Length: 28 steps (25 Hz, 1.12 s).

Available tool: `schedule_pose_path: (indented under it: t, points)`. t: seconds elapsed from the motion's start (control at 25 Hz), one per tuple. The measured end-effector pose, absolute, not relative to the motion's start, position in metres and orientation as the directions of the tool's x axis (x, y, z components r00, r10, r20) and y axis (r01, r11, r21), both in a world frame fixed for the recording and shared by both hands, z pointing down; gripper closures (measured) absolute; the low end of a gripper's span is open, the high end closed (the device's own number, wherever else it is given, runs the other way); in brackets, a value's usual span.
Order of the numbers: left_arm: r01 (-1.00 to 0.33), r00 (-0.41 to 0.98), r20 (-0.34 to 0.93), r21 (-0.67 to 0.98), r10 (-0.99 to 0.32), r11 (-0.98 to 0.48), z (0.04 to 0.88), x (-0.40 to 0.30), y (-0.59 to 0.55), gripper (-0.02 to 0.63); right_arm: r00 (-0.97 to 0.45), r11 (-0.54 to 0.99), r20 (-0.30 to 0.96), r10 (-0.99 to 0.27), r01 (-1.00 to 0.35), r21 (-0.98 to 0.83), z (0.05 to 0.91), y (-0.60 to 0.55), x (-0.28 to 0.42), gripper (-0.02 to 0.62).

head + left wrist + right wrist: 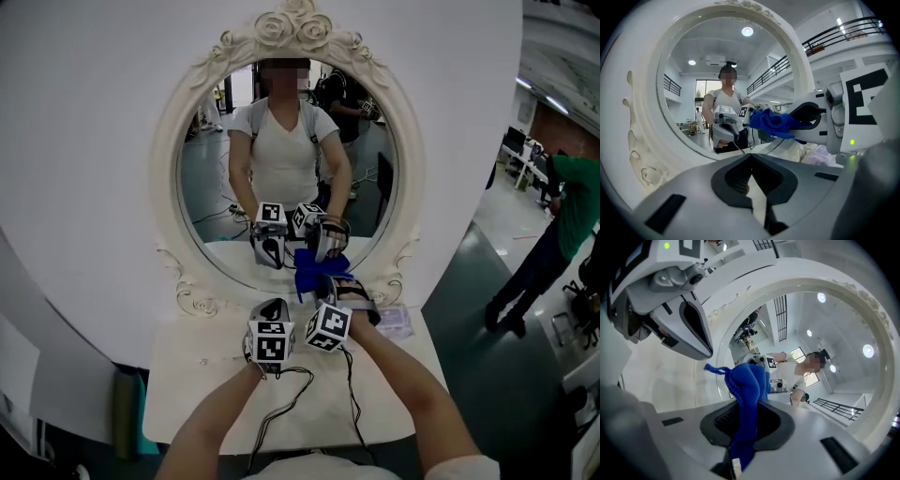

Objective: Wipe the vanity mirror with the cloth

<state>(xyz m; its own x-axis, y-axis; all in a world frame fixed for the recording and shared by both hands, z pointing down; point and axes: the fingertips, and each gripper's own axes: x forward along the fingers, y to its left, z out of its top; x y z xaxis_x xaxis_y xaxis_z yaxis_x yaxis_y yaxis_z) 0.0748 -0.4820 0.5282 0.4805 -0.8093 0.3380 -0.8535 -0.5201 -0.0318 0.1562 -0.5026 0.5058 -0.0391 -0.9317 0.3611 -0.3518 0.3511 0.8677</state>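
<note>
Two grippers are up at the vanity mirror [216, 202], an oval glass in an ornate white frame standing on a white table [187, 375].

Right gripper [336, 283]: jaws clamped on the blue cloth [313, 269]. In the right gripper view the cloth [747, 385] runs up between the pads of the right gripper [745, 420] and bunches above them. The bunched end sits at the lower part of the glass, right of centre, where cloth and reflection meet.

Left gripper [274, 307]: jaws closed together, nothing between them (left gripper view [751, 161]). It hangs just left of the right gripper, over the table, short of the glass.

A crumpled clear packet [394, 322] lies on the table, right of the right gripper.
</note>
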Motion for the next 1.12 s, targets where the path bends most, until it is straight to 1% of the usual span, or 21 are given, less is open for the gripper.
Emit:
schedule_pose_path:
  t: [0.12, 0.28, 0.48, 0.68, 0.8, 0.96, 1.04, 1.12]
  points:
    - [-0.856, 0.479, 0.325, -0.035, -0.815, -0.516, 0.524, 0.070, -0.484, 0.603, -0.037, 0.353, 0.365, -0.930, -0.368, 0.860, 0.505, -0.502, 0.156, 0.529]
    - [-0.869, 0.468, 0.302, -0.016, -0.830, -0.495, 0.514, 0.061, -0.487, 0.603, -0.059, 0.340, 0.352, -0.934, -0.446, 0.828, 0.492, -0.498, 0.153, 0.529]
    - [-0.872, 0.476, 0.195, -0.020, -0.858, -0.489, 0.470, 0.054, -0.482, 0.603, -0.106, 0.287, 0.279, -0.954, -0.581, 0.761, 0.456, -0.485, 0.138, 0.529]
    - [-0.866, 0.495, 0.056, -0.057, -0.867, -0.498, 0.417, 0.039, -0.458, 0.603, -0.207, 0.301, 0.224, -0.952, -0.755, 0.582, 0.424, -0.459, 0.119, 0.529]
    - [-0.863, 0.501, -0.017, -0.088, -0.865, -0.498, 0.393, 0.023, -0.436, 0.603, -0.266, 0.311, 0.161, -0.950, -0.833, 0.459, 0.411, -0.435, 0.110, 0.529]
    - [-0.863, 0.503, -0.038, -0.065, -0.863, -0.500, 0.390, 0.004, -0.406, 0.603, -0.293, 0.302, 0.072, -0.953, -0.921, 0.247, 0.406, -0.400, 0.109, 0.529]
    - [-0.862, 0.506, -0.033, -0.037, -0.862, -0.505, 0.398, 0.000, -0.392, 0.603, -0.278, 0.284, 0.058, -0.959, -0.946, 0.155, 0.413, -0.385, 0.114, 0.529]
    - [-0.865, 0.501, -0.035, -0.008, -0.865, -0.501, 0.406, -0.004, -0.379, 0.603, -0.244, 0.249, 0.057, -0.968, -0.962, 0.111, 0.424, -0.371, 0.122, 0.529]
